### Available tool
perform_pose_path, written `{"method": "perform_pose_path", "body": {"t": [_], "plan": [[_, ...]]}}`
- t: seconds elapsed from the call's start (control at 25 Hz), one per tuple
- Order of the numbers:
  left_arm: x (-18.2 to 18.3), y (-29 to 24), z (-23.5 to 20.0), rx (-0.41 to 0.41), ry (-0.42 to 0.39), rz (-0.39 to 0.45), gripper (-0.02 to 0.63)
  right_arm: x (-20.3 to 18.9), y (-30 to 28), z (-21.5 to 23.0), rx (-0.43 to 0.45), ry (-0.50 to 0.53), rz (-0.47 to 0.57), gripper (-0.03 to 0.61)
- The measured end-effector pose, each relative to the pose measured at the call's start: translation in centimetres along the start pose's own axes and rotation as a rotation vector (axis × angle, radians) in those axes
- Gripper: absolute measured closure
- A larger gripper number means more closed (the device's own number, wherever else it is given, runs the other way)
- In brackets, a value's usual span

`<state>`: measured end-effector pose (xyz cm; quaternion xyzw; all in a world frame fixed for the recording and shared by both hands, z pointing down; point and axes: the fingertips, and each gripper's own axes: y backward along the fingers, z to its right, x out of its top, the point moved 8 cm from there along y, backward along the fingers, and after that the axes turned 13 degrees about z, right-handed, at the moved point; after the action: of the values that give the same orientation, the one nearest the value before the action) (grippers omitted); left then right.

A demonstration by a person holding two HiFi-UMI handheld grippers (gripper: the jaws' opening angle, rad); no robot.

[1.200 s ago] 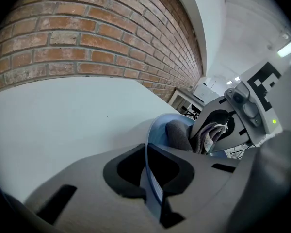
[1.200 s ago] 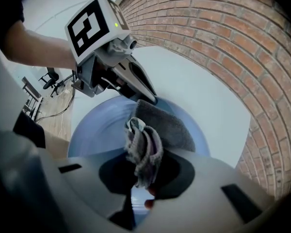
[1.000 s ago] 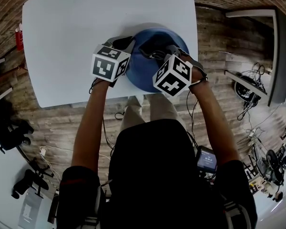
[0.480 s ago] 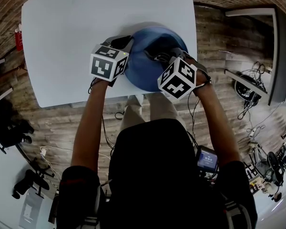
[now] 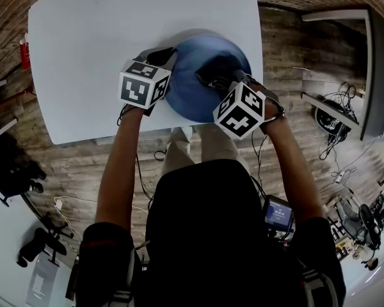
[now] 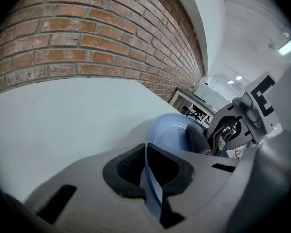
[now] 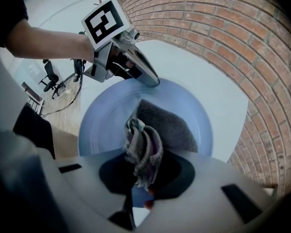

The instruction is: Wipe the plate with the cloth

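One white counter (image 5: 96, 50), its far edge cut off in the head view. One blue plate (image 7: 106, 125) is at its near edge, its near rim hidden under my two marker cubes (image 5: 144, 85). One grey cloth (image 7: 169, 125) lies spread on the plate. My left tongs (image 6: 148, 171) clamp the plate's rim, and my right tongs (image 7: 143, 171) pinch the cloth's bunched end.

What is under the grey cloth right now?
The cloth, bunched in the right gripper, lies spread on the blue plate. The plate's rim shows all around it; the patch of plate directly beneath is covered and cannot be seen.
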<state>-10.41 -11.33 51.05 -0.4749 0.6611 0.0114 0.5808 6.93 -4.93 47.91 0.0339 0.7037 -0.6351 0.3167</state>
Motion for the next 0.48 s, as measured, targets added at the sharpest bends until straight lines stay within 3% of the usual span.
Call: {"method": "perform_pose_path", "body": {"t": [0.24, 0.48], "plan": [[0.0, -0.1, 0.2, 0.006, 0.001, 0.003, 0.581, -0.6, 0.3, -0.9, 0.021, -0.001, -0.009, 0.528], [0.0, 0.1, 0.2, 0.004, 0.001, 0.001, 0.581, -0.4, 0.4, -2.0, 0.129, 0.0, -0.062, 0.528]]}}
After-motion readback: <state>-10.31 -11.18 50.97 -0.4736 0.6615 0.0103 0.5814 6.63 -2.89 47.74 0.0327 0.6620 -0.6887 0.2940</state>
